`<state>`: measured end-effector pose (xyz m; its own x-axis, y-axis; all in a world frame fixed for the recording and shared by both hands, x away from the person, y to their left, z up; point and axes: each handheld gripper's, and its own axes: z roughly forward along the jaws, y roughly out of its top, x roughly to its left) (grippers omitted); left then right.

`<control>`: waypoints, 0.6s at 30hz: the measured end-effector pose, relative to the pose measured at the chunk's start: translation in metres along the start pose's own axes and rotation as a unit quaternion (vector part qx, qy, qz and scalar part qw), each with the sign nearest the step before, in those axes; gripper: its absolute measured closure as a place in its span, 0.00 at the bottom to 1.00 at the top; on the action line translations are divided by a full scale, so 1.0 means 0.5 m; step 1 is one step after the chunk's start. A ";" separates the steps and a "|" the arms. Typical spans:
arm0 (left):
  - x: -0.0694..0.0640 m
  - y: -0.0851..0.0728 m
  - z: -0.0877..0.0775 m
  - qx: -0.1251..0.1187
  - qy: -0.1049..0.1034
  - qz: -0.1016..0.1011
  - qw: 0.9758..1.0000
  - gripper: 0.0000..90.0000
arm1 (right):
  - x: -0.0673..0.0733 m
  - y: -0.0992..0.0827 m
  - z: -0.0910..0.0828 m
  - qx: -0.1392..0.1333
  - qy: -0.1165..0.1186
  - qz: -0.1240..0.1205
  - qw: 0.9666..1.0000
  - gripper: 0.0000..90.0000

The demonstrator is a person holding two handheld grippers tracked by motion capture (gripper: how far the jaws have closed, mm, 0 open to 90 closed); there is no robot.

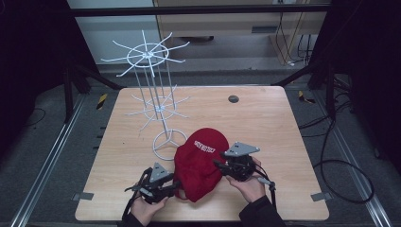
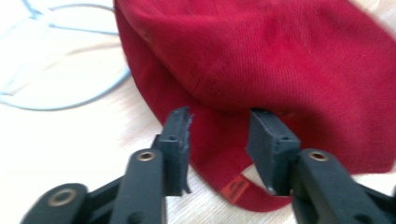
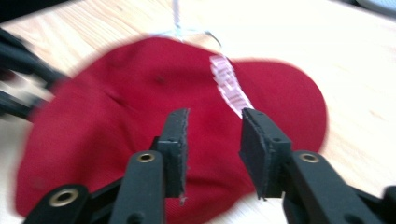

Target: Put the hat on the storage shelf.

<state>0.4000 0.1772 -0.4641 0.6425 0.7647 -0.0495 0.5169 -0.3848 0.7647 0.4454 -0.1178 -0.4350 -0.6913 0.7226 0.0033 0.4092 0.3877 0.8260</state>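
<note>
High view: red cap [image 1: 201, 163], white lettering, flat on table; both claws released.

Both handheld grippers are black: the left gripper [image 1: 176, 185] and the right gripper [image 1: 216, 163] each carry a grey three-cornered plate on top, and a dark cable trails from each back toward the person, whose right forearm wears a dark sleeve [image 1: 261, 213]. In the two gripper views each tool shows two black arms with brass-coloured rivet rings at the joints. The arms end in flat, dark rectangular pads [image 2: 179, 140] with rough, slightly frayed edges.
</note>
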 end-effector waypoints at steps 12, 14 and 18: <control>0.001 0.041 -0.009 -0.073 -0.026 -0.057 0.995 0.46 | -0.047 -0.024 0.056 0.022 0.012 0.064 0.998 0.59; -0.007 0.045 0.006 -0.067 -0.026 -0.059 0.996 0.45 | -0.046 -0.027 0.067 0.035 0.011 0.061 0.997 0.62; -0.015 0.047 0.046 -0.038 -0.012 -0.059 0.997 0.46 | -0.041 -0.037 0.083 0.067 0.016 0.059 0.996 0.75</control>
<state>0.4203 0.1502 -0.4605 0.5939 0.7890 -0.1574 0.5462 -0.2518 0.7989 0.4769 -0.1160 -0.4737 -0.6516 0.7496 0.1166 0.5631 0.3749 0.7365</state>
